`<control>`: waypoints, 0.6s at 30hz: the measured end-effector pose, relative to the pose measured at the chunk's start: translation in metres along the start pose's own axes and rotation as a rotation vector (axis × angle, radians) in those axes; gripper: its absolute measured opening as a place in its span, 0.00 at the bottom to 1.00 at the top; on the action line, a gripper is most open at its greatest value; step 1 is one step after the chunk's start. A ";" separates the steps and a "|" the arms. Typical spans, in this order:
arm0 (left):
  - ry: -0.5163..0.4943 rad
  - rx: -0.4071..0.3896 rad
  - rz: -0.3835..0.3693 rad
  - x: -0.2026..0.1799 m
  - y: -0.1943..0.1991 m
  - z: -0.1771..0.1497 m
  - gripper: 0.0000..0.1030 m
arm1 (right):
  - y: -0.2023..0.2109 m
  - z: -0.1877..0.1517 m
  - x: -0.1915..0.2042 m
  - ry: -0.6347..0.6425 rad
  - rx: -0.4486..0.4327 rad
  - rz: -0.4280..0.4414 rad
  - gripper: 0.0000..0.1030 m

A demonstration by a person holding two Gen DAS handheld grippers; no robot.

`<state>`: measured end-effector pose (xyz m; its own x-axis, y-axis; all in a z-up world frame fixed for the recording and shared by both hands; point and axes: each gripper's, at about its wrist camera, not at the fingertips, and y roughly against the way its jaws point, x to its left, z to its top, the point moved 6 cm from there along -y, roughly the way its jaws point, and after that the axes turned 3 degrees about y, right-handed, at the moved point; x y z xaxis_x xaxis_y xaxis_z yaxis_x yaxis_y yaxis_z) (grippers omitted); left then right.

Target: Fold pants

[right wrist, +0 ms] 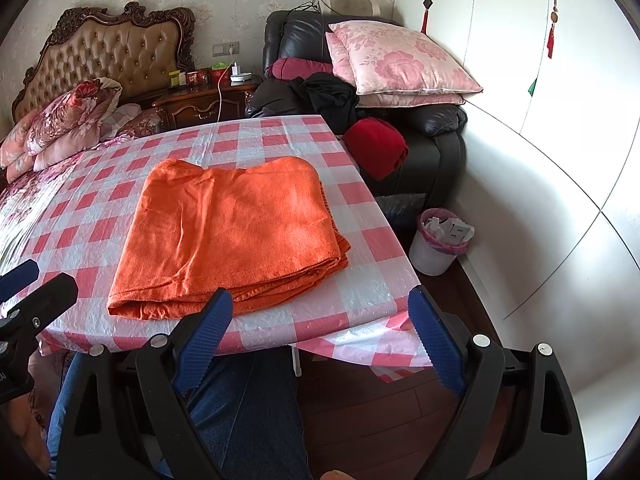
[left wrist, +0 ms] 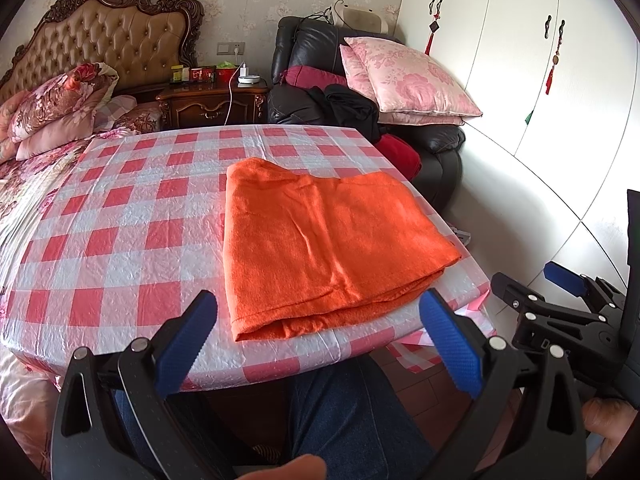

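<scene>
Left wrist view: we see folded orange pants [left wrist: 320, 248] on the checked tablecloth [left wrist: 120, 220]; left gripper [left wrist: 320, 340] and right gripper [right wrist: 320, 340] both spread wide, holding nothing.

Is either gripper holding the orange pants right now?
No: the orange pants lie folded on the checked table, clear of both open grippers.

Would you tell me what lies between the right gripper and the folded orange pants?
Only bare checked tablecloth separates right gripper from pants, in the right wrist view.
</scene>
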<state>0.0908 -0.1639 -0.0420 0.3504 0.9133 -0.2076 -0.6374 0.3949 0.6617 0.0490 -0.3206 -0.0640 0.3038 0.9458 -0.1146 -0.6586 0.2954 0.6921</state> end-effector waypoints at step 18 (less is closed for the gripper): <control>-0.002 0.000 0.000 0.000 0.000 0.001 0.98 | -0.001 -0.001 0.000 -0.007 0.001 0.000 0.84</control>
<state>0.0911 -0.1645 -0.0416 0.3517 0.9132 -0.2057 -0.6378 0.3946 0.6614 0.0486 -0.3206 -0.0652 0.3087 0.9448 -0.1095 -0.6578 0.2953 0.6929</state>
